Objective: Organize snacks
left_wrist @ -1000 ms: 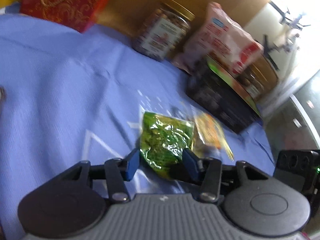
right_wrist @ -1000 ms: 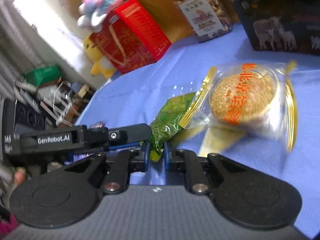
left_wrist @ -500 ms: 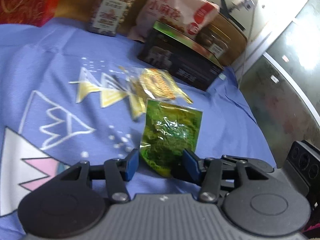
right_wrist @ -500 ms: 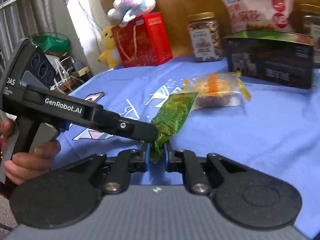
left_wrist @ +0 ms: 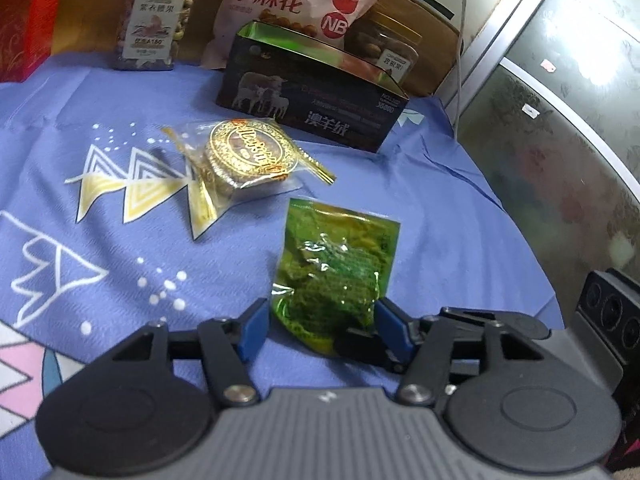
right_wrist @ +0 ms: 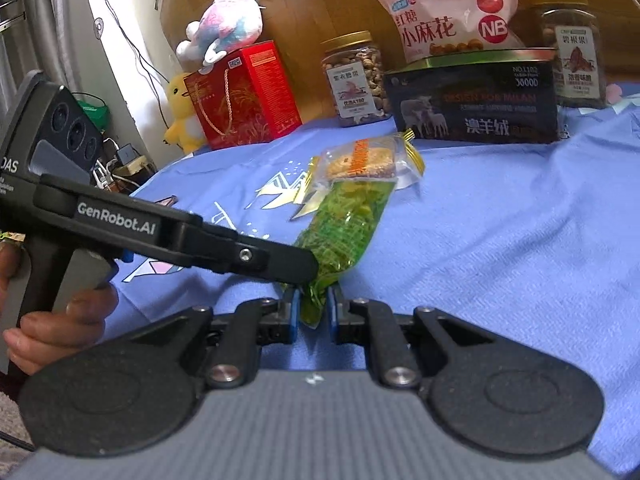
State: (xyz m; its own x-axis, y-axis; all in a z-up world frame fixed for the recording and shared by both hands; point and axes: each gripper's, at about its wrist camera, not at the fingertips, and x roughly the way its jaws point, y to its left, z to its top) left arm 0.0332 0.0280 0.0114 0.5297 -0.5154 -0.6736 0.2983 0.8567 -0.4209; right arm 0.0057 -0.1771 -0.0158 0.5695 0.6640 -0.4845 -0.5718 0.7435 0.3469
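A green snack packet (left_wrist: 336, 276) (right_wrist: 344, 224) hangs just above the blue cloth. My right gripper (right_wrist: 312, 312) is shut on its near corner. My left gripper (left_wrist: 320, 324) is open, its fingers on either side of the packet's near edge, not pressing it. A clear packet with a round golden cake (left_wrist: 244, 156) (right_wrist: 364, 160) lies on the cloth just beyond. The left gripper's body (right_wrist: 120, 220) crosses the left of the right wrist view, its tip by the green packet.
At the back stand a black open box (left_wrist: 316, 108) (right_wrist: 476, 104), a pink snack bag (left_wrist: 288, 4) (right_wrist: 448, 12), two nut jars (left_wrist: 154, 20) (right_wrist: 572, 48), and a red gift box (right_wrist: 244, 96) with a plush toy (right_wrist: 224, 28). The table's edge (left_wrist: 520, 240) drops off at right.
Both grippers have drawn back and levelled, lifting the green packet away from the cake packet. The right gripper keeps its hold; the left stays open around the packet.
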